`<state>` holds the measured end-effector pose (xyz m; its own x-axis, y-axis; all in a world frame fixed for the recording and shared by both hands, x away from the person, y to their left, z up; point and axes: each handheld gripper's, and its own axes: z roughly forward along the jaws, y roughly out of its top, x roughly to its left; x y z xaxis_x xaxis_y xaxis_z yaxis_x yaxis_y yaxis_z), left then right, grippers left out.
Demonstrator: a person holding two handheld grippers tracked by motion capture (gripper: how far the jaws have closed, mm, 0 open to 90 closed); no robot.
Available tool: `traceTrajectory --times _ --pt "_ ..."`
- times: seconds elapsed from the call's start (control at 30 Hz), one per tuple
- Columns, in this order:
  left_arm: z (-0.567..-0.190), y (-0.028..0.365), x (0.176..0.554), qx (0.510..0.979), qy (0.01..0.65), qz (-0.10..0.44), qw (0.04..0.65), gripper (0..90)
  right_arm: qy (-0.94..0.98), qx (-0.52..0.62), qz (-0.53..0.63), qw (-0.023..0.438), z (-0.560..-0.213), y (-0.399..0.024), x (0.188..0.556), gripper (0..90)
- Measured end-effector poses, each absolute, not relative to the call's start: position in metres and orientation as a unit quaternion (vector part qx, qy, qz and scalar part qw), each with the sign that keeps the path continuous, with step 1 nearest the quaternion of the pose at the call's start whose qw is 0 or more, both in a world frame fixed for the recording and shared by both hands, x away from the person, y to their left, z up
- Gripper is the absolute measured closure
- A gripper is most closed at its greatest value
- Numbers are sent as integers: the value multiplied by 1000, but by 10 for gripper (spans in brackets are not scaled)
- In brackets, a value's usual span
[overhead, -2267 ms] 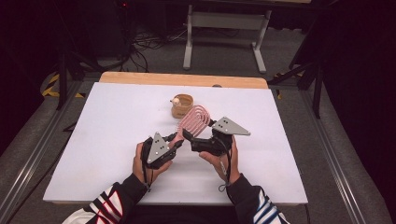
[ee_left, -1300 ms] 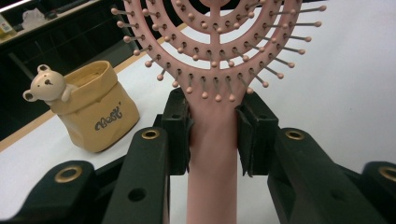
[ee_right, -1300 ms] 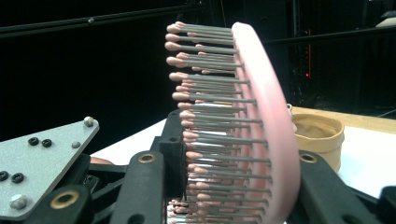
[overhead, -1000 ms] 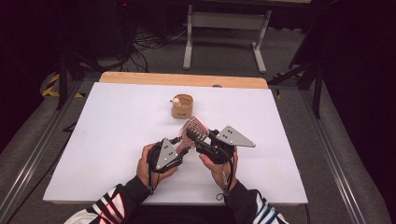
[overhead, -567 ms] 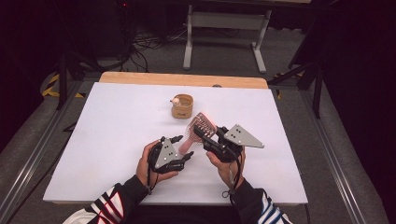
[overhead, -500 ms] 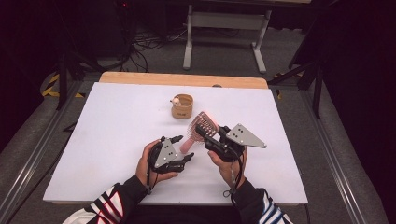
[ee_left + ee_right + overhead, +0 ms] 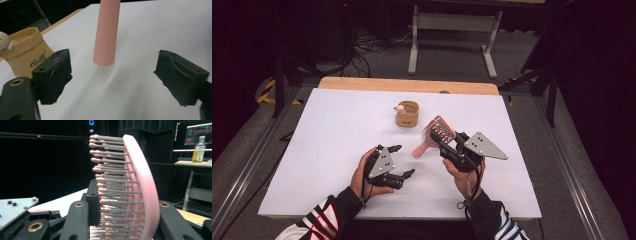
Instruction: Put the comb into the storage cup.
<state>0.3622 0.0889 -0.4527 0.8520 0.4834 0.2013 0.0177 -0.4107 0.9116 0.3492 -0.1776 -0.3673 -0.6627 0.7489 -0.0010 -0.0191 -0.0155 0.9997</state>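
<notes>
Pink hairbrush (image 7: 438, 135) handed to the right gripper (image 7: 448, 150)

Right claw clenches the brush head at four o'clock of the paper-bag cup (image 7: 407, 113); left gripper (image 7: 401, 161), just opened, stands released. The free handle could swing and twist loose.

White rectangular worktop (image 7: 332, 165), matte and plain, with a strip of bare wood (image 7: 362, 83) along the far edge. Resting on it, a little beyond the middle: one small tan paper-bag-shaped holder (image 7: 407, 114), upright, mouth open, dark lettering on its side, a small white figure (image 7: 400, 107) at its left rim. Standing on a grey floor (image 7: 592, 165), with metal rails running along the left and right sides.
</notes>
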Motion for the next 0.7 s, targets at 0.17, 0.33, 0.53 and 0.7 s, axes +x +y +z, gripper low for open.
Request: traceTrajectory --times 0.17,0.33,0.53,0.7 --pt "-452 104 363 810 165 231 514 120 629 288 655 303 -364 -183 349 635" --pt "-449 118 363 806 171 233 517 105 623 290 656 313 -361 -188 348 636" --pt "-447 128 362 807 169 239 512 93 619 293 655 319 -359 -193 347 635" --pt "-447 134 361 810 172 243 505 89 617 291 655 326 -357 -196 346 636"
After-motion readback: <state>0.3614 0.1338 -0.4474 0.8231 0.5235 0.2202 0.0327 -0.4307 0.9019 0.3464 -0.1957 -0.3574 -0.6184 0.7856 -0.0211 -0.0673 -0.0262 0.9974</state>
